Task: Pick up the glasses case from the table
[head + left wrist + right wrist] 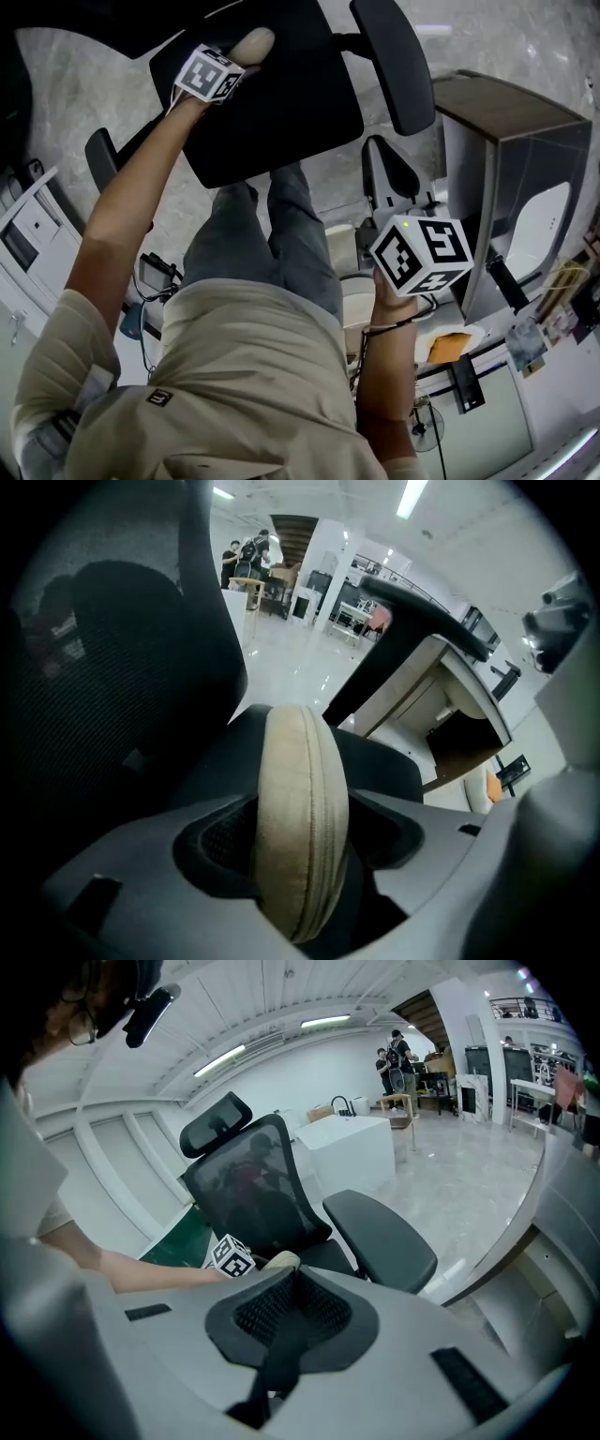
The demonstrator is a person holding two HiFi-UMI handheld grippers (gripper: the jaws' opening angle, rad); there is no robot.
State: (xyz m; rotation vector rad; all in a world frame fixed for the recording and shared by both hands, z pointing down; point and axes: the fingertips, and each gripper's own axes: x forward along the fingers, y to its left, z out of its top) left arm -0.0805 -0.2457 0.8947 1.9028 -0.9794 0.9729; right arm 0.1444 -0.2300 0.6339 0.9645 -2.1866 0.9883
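The glasses case [298, 789] is a rounded, beige clamshell with a soft, suede-like skin and 1 stitched seam running round its edge. It stands on edge, clamped between the 2 grey moulded jaws of the left gripper [302, 855], whose black pads have a mesh texture; its lower end is sunk between them out of sight. In the head view it shows at 11 o'clock, over the black padded seat of an office chair [272, 112], and the marker cube covers those jaws. The right gripper [292, 1288] sits at 4 o'clock, its mesh pads pressed together on nothing. The chair's back is see-through mesh, the floor [112, 66] glossy and marbled grey, and a white desk [525, 234] at 3 o'clock is cut off
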